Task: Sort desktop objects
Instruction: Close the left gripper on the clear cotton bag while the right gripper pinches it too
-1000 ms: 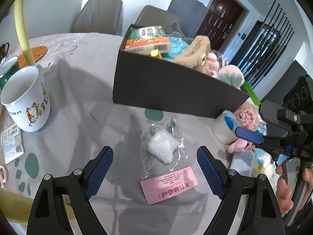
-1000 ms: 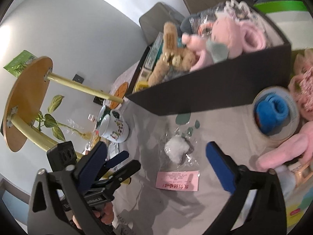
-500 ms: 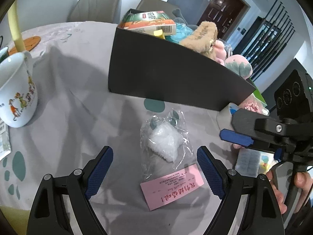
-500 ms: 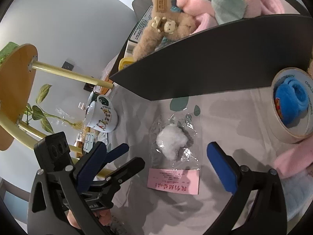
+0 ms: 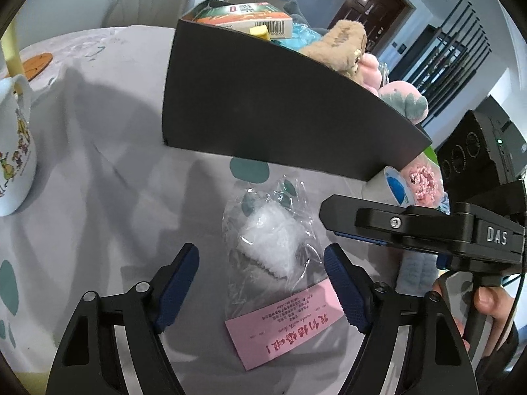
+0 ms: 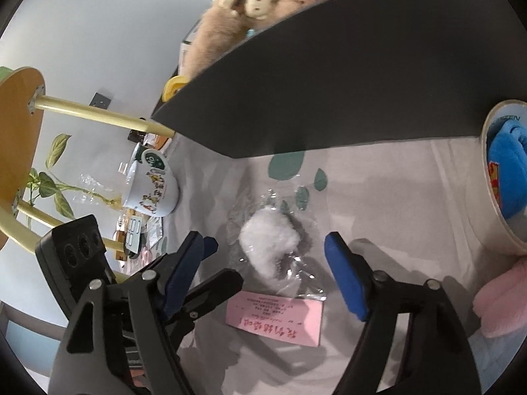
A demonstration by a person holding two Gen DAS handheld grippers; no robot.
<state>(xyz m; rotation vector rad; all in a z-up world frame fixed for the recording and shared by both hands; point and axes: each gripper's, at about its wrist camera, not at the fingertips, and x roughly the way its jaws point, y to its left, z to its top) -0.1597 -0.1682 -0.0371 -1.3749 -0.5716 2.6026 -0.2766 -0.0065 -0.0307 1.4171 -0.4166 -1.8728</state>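
Both hand-held grippers are down over the same packet, and both sets of jaws are closing. My left hand-held gripper (image 5: pixel 262 263) sits at the bottom of its own frame, blue pads still wide, with the clear plastic bag (image 5: pixel 270 247) lying between them but not touched on either side. My right hand-held gripper (image 6: pixel 265 256) shows the same from its angle: pads apart, the bag (image 6: pixel 273 247) in the gap, no contact that I can see. Inside the bag is a white fluffy lump, and a pink card (image 5: pixel 286 322) with red writing caps its near end, at lower centre of the left view. It all lies flat on the bench (image 5: pixel 98 171), on a pale cloth with teal spots. Just behind it, filling the upper middle of the frame, stands the black box (image 5: pixel 270 108), stuffed with a tan plush toy (image 5: pixel 342 46), pink plush and a printed carton (image 5: pixel 247 16). At the left edge of the left view stands a white cartoon mug (image 5: pixel 14 151). At the right edge of the right view, a roll of tape (image 6: pixel 494 191) stands on its side with something blue inside it. My right hand (image 5: pixel 487 309) shows at the lower right of the left view, wrapped round the gripper's handle.
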